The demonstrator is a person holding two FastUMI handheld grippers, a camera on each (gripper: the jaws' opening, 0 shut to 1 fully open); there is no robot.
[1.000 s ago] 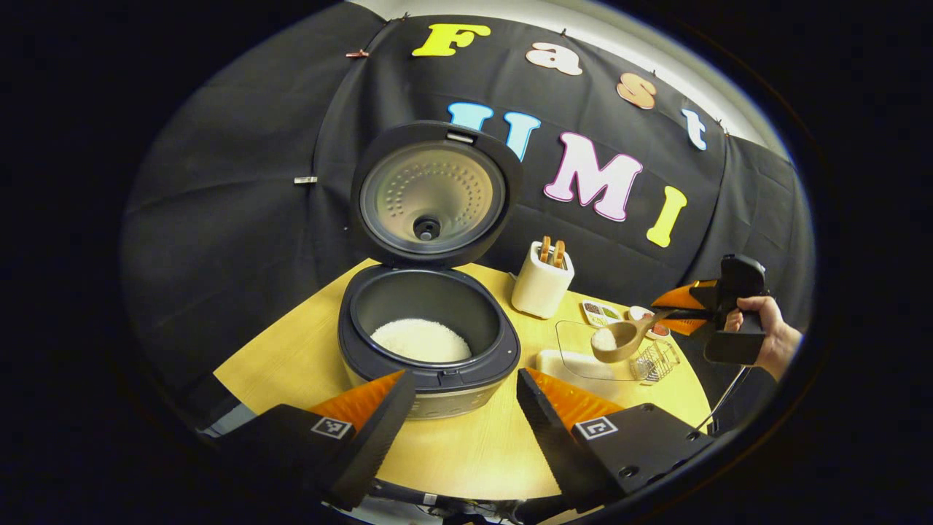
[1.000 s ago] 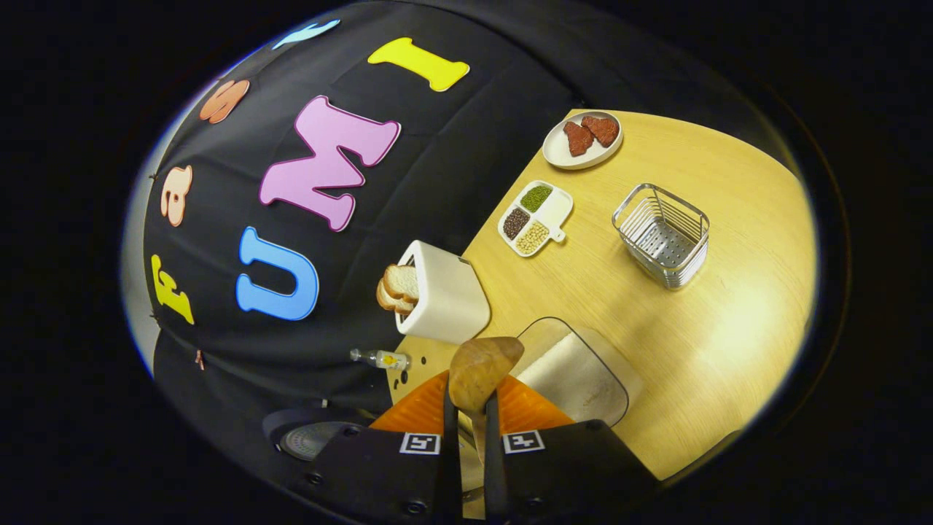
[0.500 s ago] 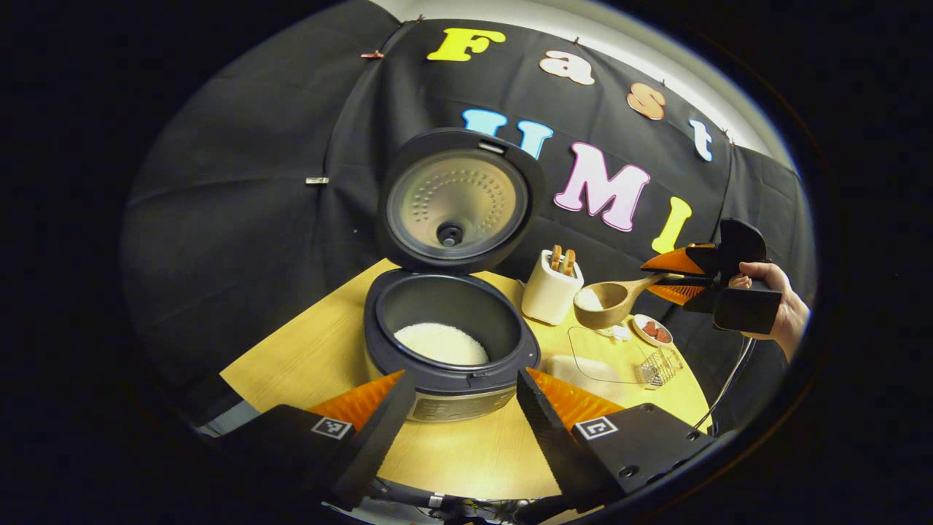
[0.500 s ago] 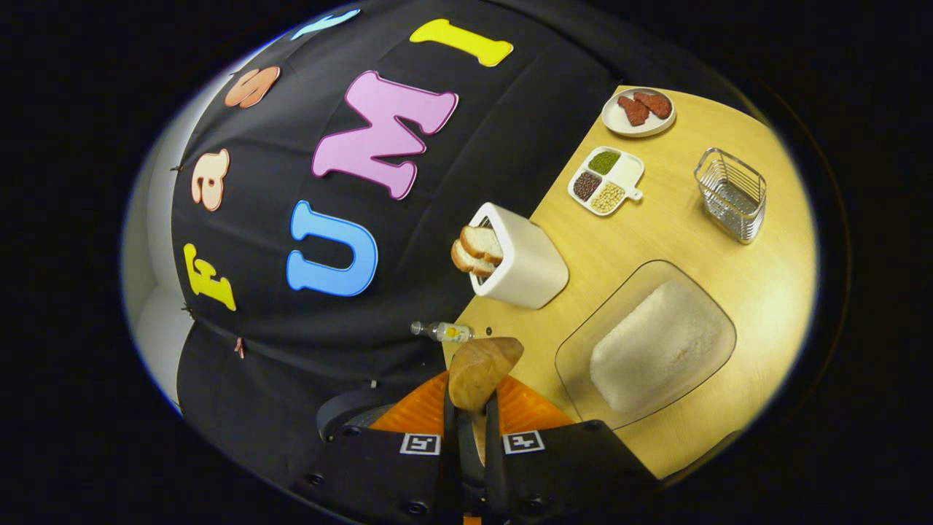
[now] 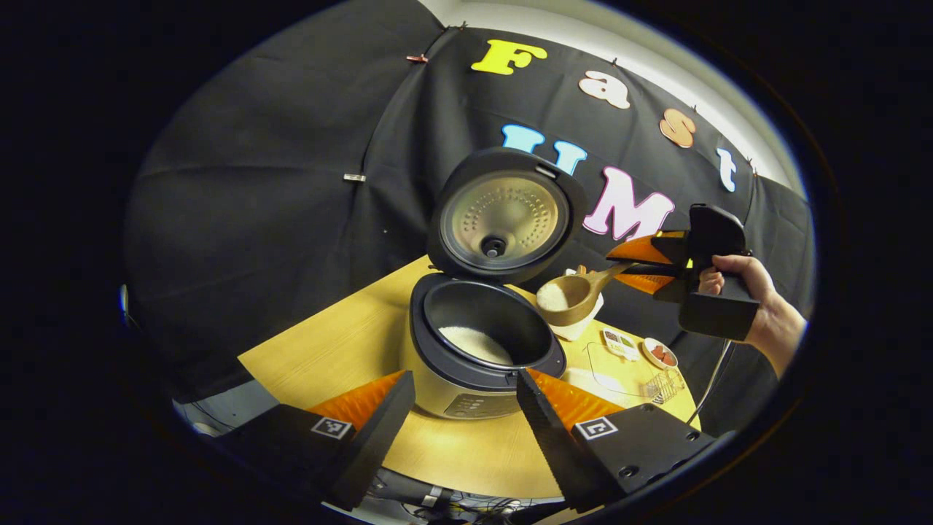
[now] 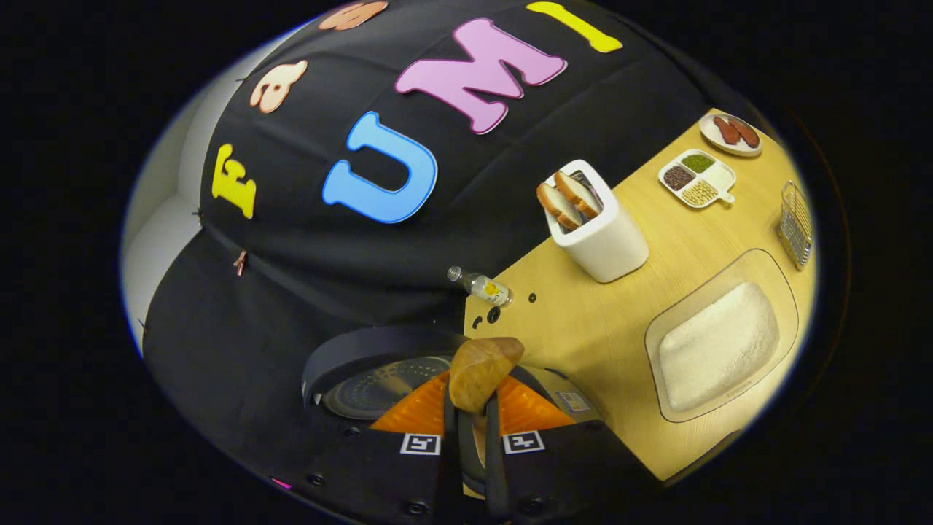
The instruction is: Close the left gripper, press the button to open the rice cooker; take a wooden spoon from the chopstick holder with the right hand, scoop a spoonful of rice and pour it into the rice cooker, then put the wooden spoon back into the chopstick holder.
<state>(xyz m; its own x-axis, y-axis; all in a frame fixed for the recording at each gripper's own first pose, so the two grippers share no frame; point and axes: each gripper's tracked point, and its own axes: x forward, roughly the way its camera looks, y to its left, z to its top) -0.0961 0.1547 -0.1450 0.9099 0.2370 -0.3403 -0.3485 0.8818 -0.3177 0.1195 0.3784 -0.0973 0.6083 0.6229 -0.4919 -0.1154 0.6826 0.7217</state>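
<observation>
The rice cooker (image 5: 466, 379) stands open, its lid (image 5: 504, 217) upright and white rice (image 5: 474, 343) in the pot. My right gripper (image 5: 633, 268) is shut on the handle of a wooden spoon (image 5: 567, 300), which carries rice and hovers just right of the pot's rim. In the right gripper view the spoon's bowl (image 6: 482, 370) rises between the shut fingers (image 6: 472, 412), with the cooker lid (image 6: 368, 368) below it. My left gripper (image 5: 464, 379) is open in front of the cooker and holds nothing. The wire chopstick holder (image 6: 794, 226) stands at the table's far side.
A clear tray of rice (image 6: 718, 343) lies on the wooden table (image 6: 583, 328). Behind it stand a white toaster with bread (image 6: 599, 227), a divided dish of beans (image 6: 696, 179) and a plate with red pieces (image 6: 731, 133). A small bottle (image 6: 481, 286) lies near the table's edge.
The right gripper has lifted the loaded spoon from over the rice tray and carried it leftward up to the cooker's rim. The left gripper has pulled back and turned left, still open.
</observation>
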